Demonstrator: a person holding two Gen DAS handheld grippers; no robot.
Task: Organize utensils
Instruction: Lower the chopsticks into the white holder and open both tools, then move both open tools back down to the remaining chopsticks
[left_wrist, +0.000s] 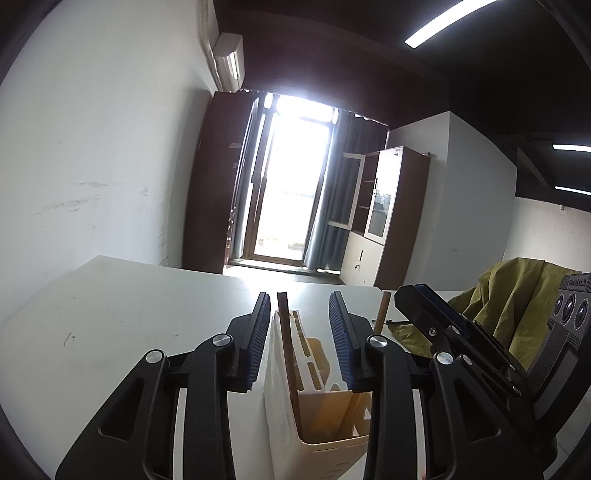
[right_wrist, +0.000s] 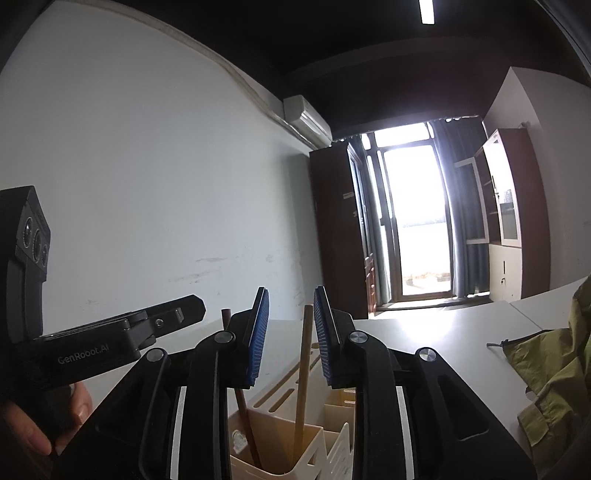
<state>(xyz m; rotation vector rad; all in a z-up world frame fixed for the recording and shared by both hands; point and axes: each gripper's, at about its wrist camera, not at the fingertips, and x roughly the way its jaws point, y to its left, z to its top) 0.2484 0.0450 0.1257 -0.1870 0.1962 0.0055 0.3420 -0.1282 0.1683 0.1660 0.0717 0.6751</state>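
Note:
A cream slotted utensil holder (left_wrist: 314, 417) stands on the white table (left_wrist: 122, 314), right below both grippers. My left gripper (left_wrist: 301, 314) is open, its blue pads either side of a dark wooden stick (left_wrist: 287, 347) standing in the holder, not touching it. A lighter wooden stick (left_wrist: 381, 312) stands to the right. In the right wrist view the holder (right_wrist: 280, 439) has the light stick (right_wrist: 303, 376) upright between the open pads of my right gripper (right_wrist: 291, 317), with the dark stick (right_wrist: 242, 402) left of it. The left gripper's body (right_wrist: 92, 347) shows at the left.
An olive-green cloth (left_wrist: 513, 302) lies on the table to the right; it also shows in the right wrist view (right_wrist: 550, 373). Beyond the table are a bright window (left_wrist: 291, 188), brown cabinets (left_wrist: 391, 214) and a white wall.

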